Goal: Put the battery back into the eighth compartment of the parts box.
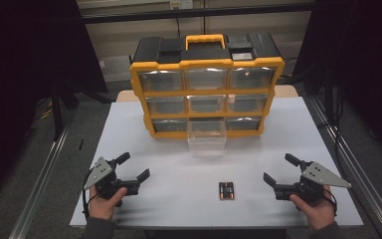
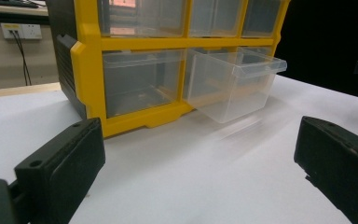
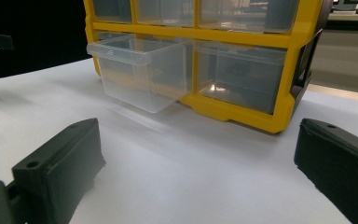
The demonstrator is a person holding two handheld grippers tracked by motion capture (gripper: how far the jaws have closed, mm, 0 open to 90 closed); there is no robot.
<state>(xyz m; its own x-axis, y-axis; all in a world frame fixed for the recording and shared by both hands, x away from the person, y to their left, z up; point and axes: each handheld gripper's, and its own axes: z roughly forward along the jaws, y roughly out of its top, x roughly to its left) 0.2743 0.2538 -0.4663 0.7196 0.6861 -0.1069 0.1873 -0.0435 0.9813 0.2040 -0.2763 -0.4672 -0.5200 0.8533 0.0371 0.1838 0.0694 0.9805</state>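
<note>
Light falls from above onto the white table (image 1: 179,149), which reads bright while the surroundings sink into near black. The high view is soft and slightly grainy. The clear drawers of the yellow organizer (image 1: 206,94) catch pale glare. In both gripper views the near jaws are blurred

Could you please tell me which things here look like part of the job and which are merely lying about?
Likely part of the job:
- small pack of batteries
- clear plastic drawer pulled out of the yellow and black organiser cabinet
- left gripper and right gripper, both open

Just about:
- white wall socket
- white table
</note>
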